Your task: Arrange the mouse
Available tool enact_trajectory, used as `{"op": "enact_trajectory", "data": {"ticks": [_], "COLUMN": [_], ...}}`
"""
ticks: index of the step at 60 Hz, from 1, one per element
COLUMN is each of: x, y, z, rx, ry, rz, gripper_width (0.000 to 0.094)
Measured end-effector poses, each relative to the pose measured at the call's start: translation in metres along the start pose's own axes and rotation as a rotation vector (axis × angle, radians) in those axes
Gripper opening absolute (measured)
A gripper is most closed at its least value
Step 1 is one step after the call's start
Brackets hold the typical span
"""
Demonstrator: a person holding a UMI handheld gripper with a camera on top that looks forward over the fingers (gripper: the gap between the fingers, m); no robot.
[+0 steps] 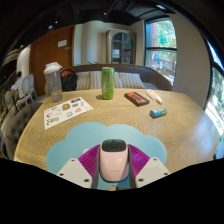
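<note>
Mouse (114, 158) sits clamped between our gripper's (114, 172) 2 pink pads (91, 160), long axis running straight ahead. We judge the blue mat (85, 137) directly beneath is where it belongs.

- Bare desk (110, 115) lies open beyond the blue mat (105, 137).
- Far side is blocked by green can (107, 83), jug (53, 82), black case (136, 98).

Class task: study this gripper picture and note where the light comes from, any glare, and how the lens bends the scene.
Gripper view: daylight enters by the window, overexposed; soft sheen on the table; fisheye lens curves the table's edge; the mouse between the gripper fingers looks oversized and slightly soft.
</note>
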State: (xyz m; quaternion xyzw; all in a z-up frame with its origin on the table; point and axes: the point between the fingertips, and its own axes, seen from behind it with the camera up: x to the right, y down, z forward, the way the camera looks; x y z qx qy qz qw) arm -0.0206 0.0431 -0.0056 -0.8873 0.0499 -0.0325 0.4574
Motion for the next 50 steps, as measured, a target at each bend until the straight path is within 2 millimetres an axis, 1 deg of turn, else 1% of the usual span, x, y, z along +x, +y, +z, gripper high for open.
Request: {"op": "enact_trajectory", "data": {"ticks": [1, 3, 5, 12, 13, 14, 17, 20, 25, 33, 38, 42, 46, 50], "x": [-0.001, -0.001, -0.001, -0.004, -0.005, -0.006, -0.009, -0.01, -0.003, 0.017, 0.037, 0.059, 0.083, 0.106], "y": [0.003, 0.0, 0.002, 0.003, 0.003, 0.004, 0.006, 0.005, 0.006, 0.006, 0.012, 0.017, 0.023, 0.028], "z": [0.001, 0.002, 0.003, 0.001, 0.0, -0.001, -0.008, -0.018, -0.041, -0.09, -0.119, -0.137, -0.149, -0.155], "rx": [-0.007, 0.008, 0.001, -0.016, -0.018, -0.023, -0.024, -0.01, 0.0, 0.041, 0.06, 0.08, 0.095, 0.11], "ry": [-0.002, -0.011, -0.018, -0.05, -0.058, -0.071, -0.106, -0.136, -0.157, -0.204, -0.222, -0.22, -0.209, -0.206], "rz": [0.005, 0.016, 0.015, 0.004, 0.0, -0.005, -0.01, -0.011, -0.024, -0.022, -0.013, -0.007, 0.006, 0.021], "gripper_width": [0.043, 0.0456, 0.0481, 0.0561, 0.0595, 0.0654, 0.0862, 0.0831, 0.0843, 0.0841, 0.0846, 0.0844, 0.0847, 0.0837]}}
